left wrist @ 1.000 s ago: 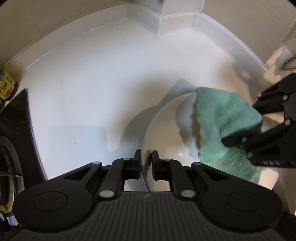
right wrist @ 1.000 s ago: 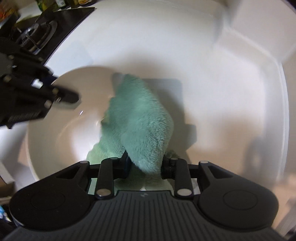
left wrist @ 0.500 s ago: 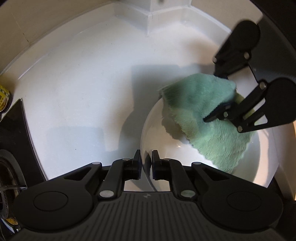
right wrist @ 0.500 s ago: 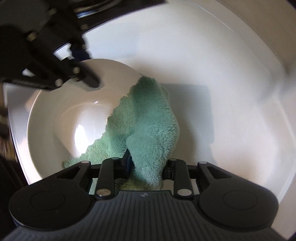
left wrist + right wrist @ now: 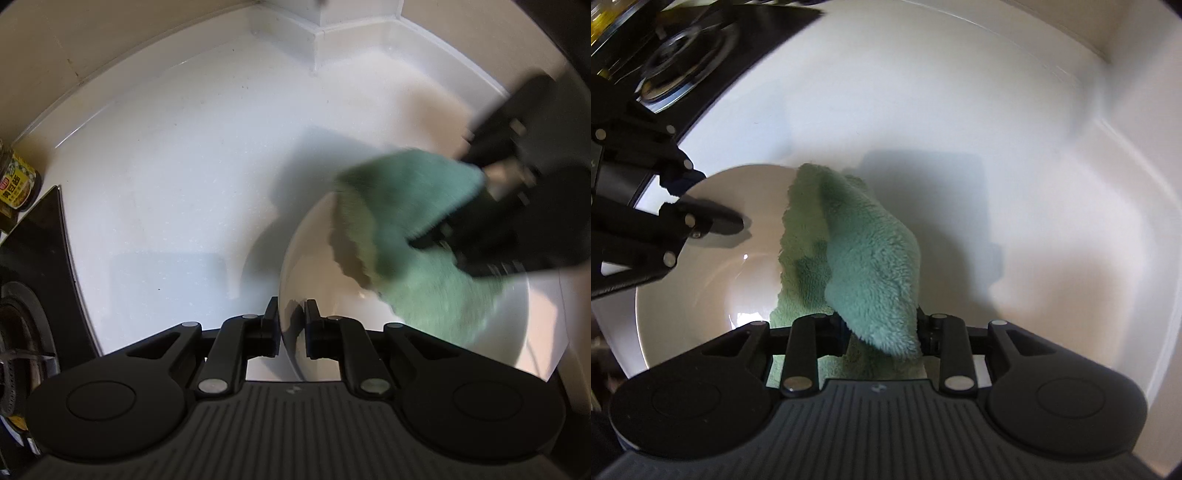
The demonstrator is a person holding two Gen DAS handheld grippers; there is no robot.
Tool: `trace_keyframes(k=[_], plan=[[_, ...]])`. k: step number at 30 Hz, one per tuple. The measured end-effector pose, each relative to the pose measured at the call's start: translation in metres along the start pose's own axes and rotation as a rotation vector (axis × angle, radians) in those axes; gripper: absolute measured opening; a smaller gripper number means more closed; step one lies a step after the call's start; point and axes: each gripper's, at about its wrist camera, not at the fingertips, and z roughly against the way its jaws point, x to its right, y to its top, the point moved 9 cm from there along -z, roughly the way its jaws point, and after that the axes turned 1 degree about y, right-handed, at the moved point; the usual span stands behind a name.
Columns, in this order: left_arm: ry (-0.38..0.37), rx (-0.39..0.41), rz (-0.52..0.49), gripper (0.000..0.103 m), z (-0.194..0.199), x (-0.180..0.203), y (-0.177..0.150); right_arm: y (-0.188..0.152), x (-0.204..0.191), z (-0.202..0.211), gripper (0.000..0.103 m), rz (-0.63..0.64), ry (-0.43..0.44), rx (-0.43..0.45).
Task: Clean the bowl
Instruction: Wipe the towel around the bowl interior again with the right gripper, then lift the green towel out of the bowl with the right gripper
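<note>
A white bowl [image 5: 317, 273] sits tilted over the white counter, and its near rim runs between the fingers of my left gripper [image 5: 291, 323], which is shut on it. In the right wrist view the same left gripper [image 5: 713, 199] pinches the bowl [image 5: 713, 280] at its far-left rim. My right gripper [image 5: 882, 332] holds a bunched green fluffy cloth [image 5: 871, 258]; its jaws are opening slightly, but the cloth is still pressed between the pads. The cloth [image 5: 406, 206] drapes from the far rim down into the bowl, and the right gripper [image 5: 450, 199] behind it is blurred.
A black gas hob with a burner [image 5: 22, 332] lies at the left, also seen at top left in the right wrist view as the burner [image 5: 679, 48]. A yellow-labelled can [image 5: 14, 181] stands beside it. The white counter [image 5: 166, 166] ends at a raised backsplash corner [image 5: 317, 33].
The right gripper swept the cloth round the bowl's inside, from the right side up to the far rim. The left gripper kept its hold on the rim, and the bowl rose slightly.
</note>
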Motion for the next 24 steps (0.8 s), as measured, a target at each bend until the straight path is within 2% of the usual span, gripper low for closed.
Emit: trace_keyframes(k=[5,10,16,21,24], plan=[[-0.028,0.021,0.005,0.012,0.007,0.007,-0.005,-0.028,-0.011,0.014,0.026,-0.053,0.002,-0.019],[-0.07,0.012,0.008,0.011,0.014,0.011,-0.017,-0.03,0.002,0.027,0.026,-0.092,0.048,-0.014],[-0.127,0.039,0.077,0.011,0.029,0.01,-0.031,-0.025,0.0,0.048,0.026,-0.081,0.012,0.075],[-0.136,0.067,0.102,0.011,0.048,0.013,-0.037,-0.024,-0.001,0.064,0.025,-0.049,-0.05,0.146],[-0.145,0.074,0.114,0.011,0.05,0.013,-0.04,-0.017,-0.005,0.08,0.024,-0.03,-0.044,0.198]])
